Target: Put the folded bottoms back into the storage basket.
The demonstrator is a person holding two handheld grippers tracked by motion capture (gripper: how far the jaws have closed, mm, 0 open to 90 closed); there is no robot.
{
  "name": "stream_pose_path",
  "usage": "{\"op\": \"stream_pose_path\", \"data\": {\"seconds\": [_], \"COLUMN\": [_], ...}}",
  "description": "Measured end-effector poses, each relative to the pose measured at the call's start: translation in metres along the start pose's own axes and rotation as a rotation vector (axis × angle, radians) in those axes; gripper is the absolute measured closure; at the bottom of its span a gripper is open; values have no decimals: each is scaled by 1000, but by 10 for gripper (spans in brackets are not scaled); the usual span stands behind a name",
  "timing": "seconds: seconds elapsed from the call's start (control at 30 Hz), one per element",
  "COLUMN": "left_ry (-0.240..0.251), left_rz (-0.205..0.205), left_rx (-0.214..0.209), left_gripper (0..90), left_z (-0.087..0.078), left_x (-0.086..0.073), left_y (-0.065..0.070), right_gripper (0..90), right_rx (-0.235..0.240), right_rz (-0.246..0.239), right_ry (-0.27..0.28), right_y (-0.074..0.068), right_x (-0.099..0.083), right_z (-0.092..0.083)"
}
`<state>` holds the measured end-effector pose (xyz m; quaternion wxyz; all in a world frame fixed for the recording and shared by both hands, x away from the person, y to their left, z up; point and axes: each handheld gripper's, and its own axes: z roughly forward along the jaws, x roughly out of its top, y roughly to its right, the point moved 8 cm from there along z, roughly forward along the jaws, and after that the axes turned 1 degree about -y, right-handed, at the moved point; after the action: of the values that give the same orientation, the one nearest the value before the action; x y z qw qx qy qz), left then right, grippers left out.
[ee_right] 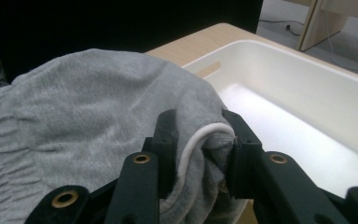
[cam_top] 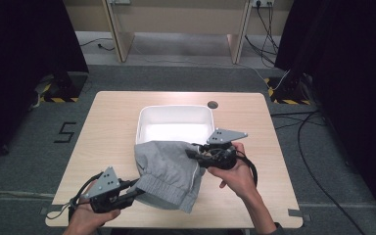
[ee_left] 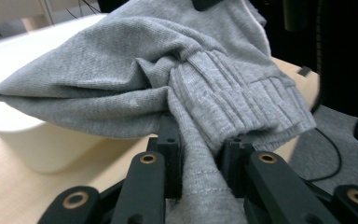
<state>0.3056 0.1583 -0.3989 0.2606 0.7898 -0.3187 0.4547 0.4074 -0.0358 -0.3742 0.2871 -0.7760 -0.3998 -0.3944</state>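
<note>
Nearest the camera, the left gripper [cam_top: 136,190] clenched the ribbed hem of the grey garment [cam_top: 169,169], which hung just in front of the white tub [cam_top: 175,123]. Beyond it, the right gripper [cam_top: 192,151] pinched a piped edge at the tub's near rim. Risk: either thin pinch slipping, dropping cloth outside the tub.

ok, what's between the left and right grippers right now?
The grey garment spans the stretch in the high view: the left gripper is shut on its ribbed end, the right gripper on its white-piped edge. One part drapes over the white bin's near rim.
</note>
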Motion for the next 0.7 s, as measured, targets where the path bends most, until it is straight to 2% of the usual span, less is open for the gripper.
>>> {"op": "stream_pose_path", "data": {"seconds": [0.17,0.23,0.4,0.53,0.7], "left_ry": [12,18,24,31,34], "left_rz": [0,11,11,-7,-12], "left_rx": [1,9,10,11,28], "left_gripper": [737,738,737,738,737], "left_z": [3,4,8,13,24], "left_x": [18,26,42,54,69], "left_y": [-9,-13,-21,-30,-43], "right_gripper": [700,701,703,703,703], "right_rx": [-10,-13,-37,-57,-71], "right_rz": [1,7,-12,-15,-17], "right_ry": [0,8,13,15,-12], "right_y": [11,15,24,34,50], "right_x": [17,24,42,55,70], "right_z": [-2,-1,-2,-4,0]}}
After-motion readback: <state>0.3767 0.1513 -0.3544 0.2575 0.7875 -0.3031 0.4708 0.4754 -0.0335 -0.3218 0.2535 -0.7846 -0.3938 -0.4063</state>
